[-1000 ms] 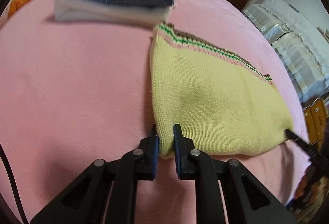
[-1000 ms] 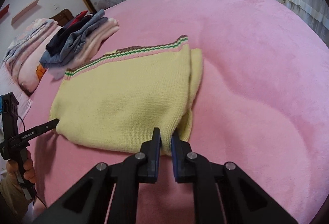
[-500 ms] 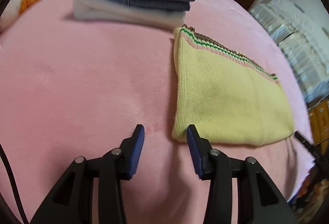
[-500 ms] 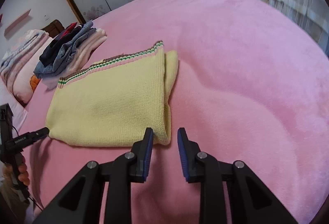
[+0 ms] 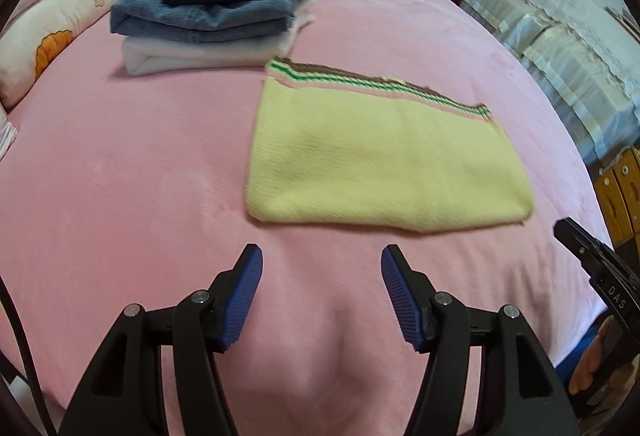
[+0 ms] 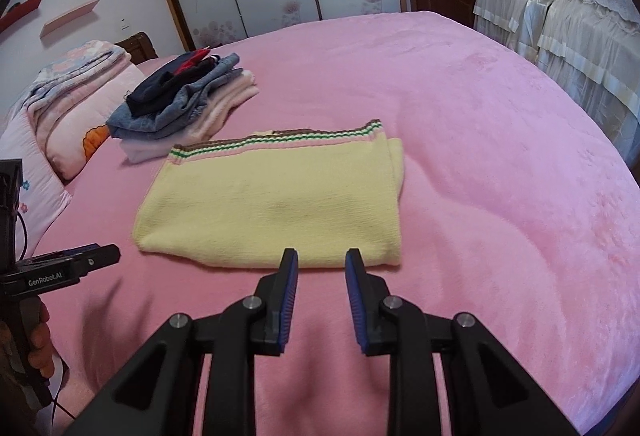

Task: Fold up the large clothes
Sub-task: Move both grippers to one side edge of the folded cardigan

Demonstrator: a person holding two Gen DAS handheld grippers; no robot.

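**Folded sweater released; both claws clear of cloth**

The pale yellow knitted sweater with a striped hem [image 5: 384,160] lay folded flat on the pink plush bedspread [image 5: 120,156], just short of the stack of folded denim and white garments [image 5: 216,16]; the left gripper [image 5: 322,294] stood spread wide, empty, near the sweater's front edge; the right gripper [image 6: 322,298] was parted, holding nothing. Judgement: any further fold should take both front corners evenly; lift low to avoid dragging layers.
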